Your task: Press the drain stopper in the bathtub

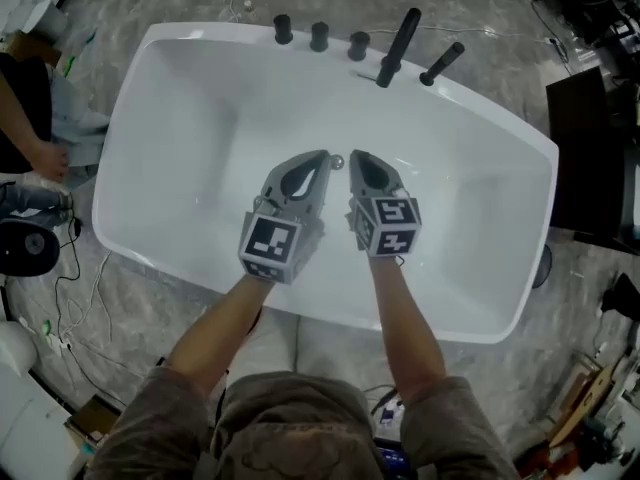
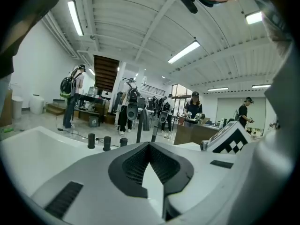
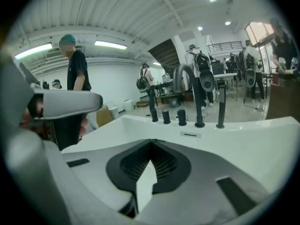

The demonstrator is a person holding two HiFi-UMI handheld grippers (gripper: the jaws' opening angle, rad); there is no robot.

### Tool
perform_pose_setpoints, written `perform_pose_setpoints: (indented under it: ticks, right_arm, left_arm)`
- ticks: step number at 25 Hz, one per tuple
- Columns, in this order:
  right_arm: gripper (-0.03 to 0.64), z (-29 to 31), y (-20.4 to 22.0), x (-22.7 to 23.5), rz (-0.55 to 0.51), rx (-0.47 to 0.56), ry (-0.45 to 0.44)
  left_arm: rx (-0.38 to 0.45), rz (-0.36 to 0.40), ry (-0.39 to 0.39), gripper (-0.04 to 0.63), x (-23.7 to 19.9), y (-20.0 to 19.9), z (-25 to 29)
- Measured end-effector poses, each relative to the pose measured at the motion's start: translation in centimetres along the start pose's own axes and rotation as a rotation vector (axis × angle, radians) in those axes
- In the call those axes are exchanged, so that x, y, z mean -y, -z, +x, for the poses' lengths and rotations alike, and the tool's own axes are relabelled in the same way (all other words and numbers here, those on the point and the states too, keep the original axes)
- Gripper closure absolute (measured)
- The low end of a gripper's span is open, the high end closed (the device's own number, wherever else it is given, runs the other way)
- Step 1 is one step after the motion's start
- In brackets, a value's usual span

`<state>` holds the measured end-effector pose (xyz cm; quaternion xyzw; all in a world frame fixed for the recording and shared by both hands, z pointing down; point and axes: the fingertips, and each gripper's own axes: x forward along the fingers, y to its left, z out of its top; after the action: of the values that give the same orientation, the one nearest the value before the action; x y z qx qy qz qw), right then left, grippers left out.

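Observation:
A white bathtub [image 1: 170,88] fills the head view. Its small chrome drain stopper [image 1: 337,162] shows on the tub floor, just between the tips of my two grippers. My left gripper [image 1: 322,155] hovers over the middle of the tub, jaws shut to a point with nothing in them. Beside it, my right gripper [image 1: 357,155] is likewise shut and empty. The left gripper view has its jaws [image 2: 150,145] meeting at the tip, aimed at the tub's far rim. In the right gripper view the jaws [image 3: 151,142] also meet. Neither gripper view shows the stopper.
Black tap knobs [image 1: 319,36], a spout [image 1: 398,46] and a hand shower [image 1: 441,63] stand on the far rim; the fittings [image 3: 178,116] also show ahead of the right gripper. A person's hand [image 1: 45,158] is at the left. A black cabinet [image 1: 590,158] stands right.

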<state>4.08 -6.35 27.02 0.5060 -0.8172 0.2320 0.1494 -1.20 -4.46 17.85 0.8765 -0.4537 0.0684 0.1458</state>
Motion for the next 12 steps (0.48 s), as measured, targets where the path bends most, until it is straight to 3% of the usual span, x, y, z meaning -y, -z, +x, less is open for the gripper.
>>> perform_pose_setpoints:
  ticks: [12]
  right_arm:
    - [0.615, -14.3, -11.6, -9.9, -0.095, 0.172, -0.179]
  left_arm:
    - [0.017, 0.078, 0.069, 0.594, 7.0, -9.9, -9.8]
